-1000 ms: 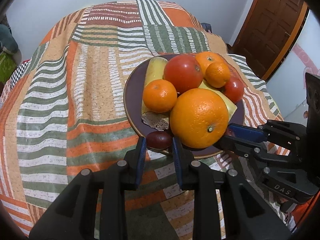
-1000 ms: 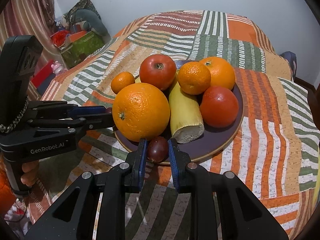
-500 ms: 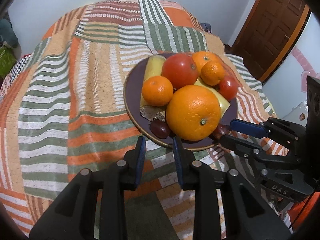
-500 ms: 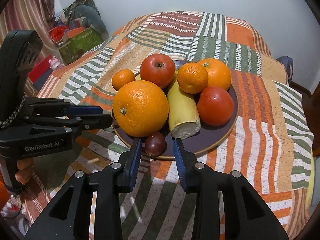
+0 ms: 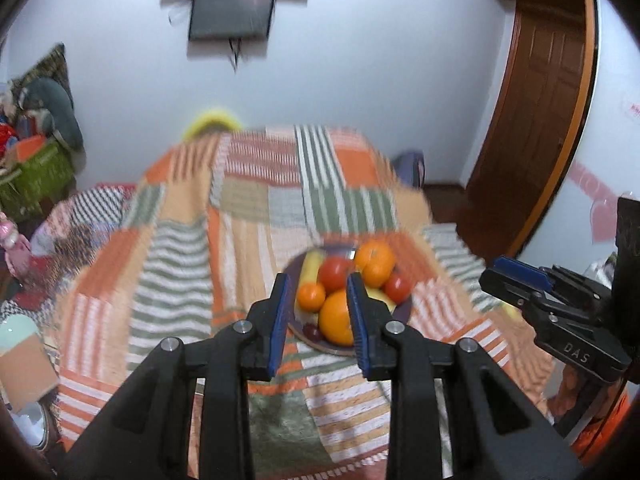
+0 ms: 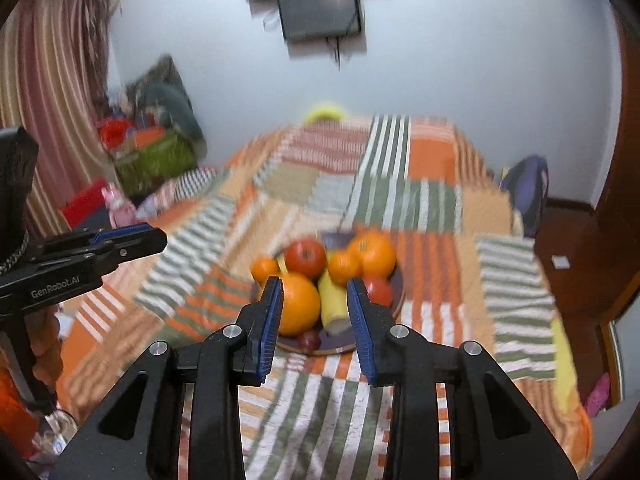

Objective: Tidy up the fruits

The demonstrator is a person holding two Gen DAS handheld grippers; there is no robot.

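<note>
A dark plate point(image 5: 402, 312) point(image 6: 396, 300) on the striped bedspread holds a pile of fruit: a large orange point(image 5: 334, 320) point(image 6: 298, 308), smaller oranges, red tomatoes point(image 5: 334, 274) point(image 6: 306, 256), a banana point(image 6: 332, 300) and a small dark plum point(image 5: 313, 332) point(image 6: 308, 340) at the near rim. My left gripper point(image 5: 318, 320) is open and empty, held back from the plate. My right gripper point(image 6: 314, 324) is open and empty, also held back. Each gripper shows at the side of the other's view. Both views are blurred.
The plate sits on a bed with a striped orange, green and white cover point(image 5: 180, 264) point(image 6: 400, 208). A screen hangs on the far wall point(image 5: 232, 12). A wooden door point(image 5: 536, 120) is at the right. Clutter and a green box point(image 6: 152, 160) lie at the left.
Both grippers have pulled back and up, away from the plate, and opened wider. The plums they were at a second ago were let go by half a second ago; one shows at the rim.
</note>
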